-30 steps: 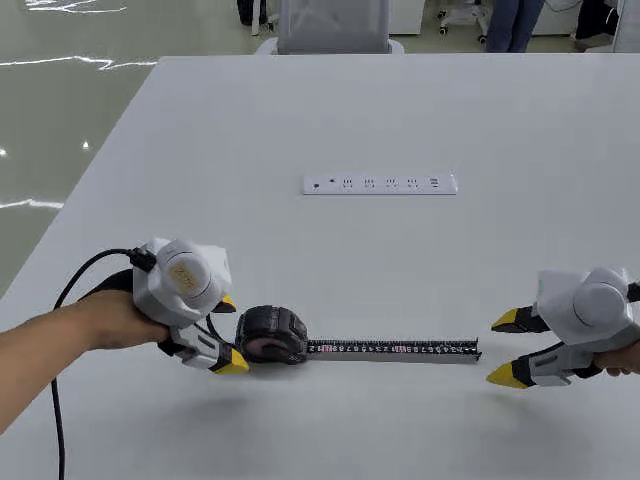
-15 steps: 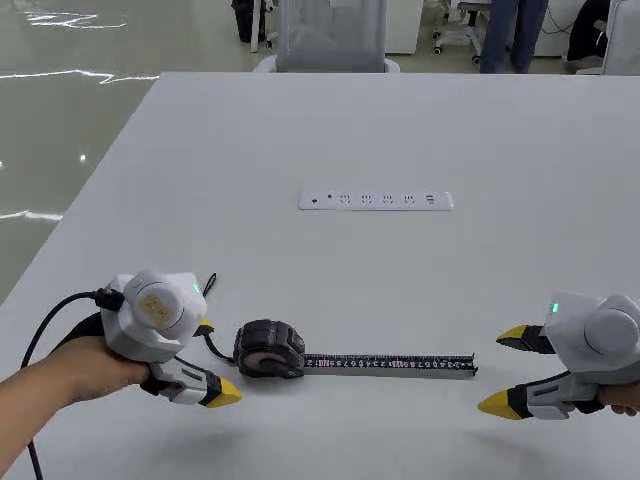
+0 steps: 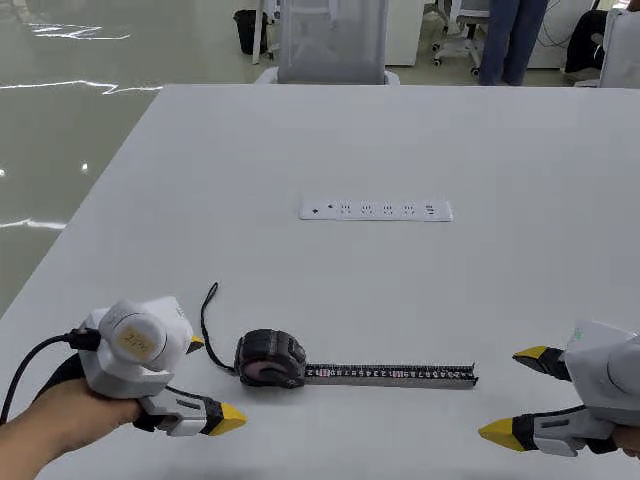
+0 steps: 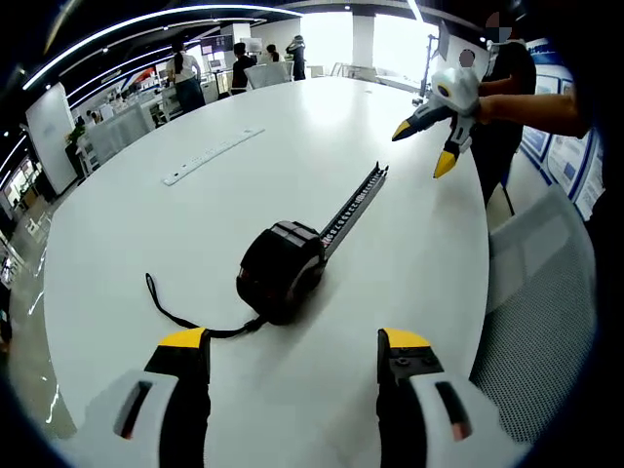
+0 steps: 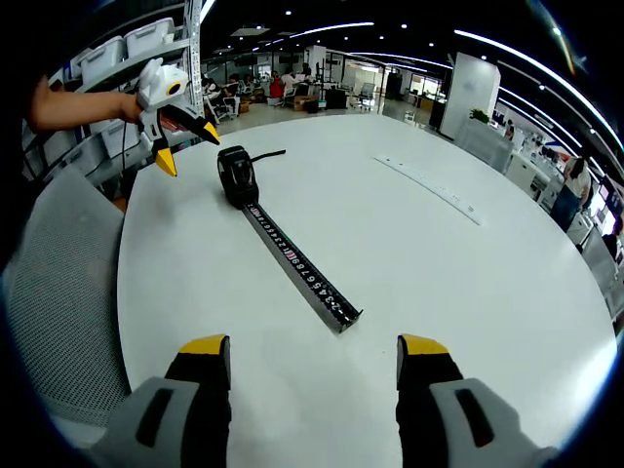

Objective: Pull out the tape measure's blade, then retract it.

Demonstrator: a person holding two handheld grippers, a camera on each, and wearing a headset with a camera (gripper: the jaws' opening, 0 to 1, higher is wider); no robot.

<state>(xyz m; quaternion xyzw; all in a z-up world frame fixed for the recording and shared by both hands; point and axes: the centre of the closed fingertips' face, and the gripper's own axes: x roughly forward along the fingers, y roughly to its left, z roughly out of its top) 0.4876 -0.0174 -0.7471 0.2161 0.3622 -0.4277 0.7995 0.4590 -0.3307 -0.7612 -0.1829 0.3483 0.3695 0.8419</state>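
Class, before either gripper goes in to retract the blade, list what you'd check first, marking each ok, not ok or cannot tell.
1. Blade pulled out of the tape measure case, flat on the table: ok.
2. Left gripper open, short of the case: ok.
3. Right gripper open, short of the blade: ok.
4. Strap out of the left gripper's path: not ok, it lies between jaws and case.
5. Blade lock state: cannot tell.
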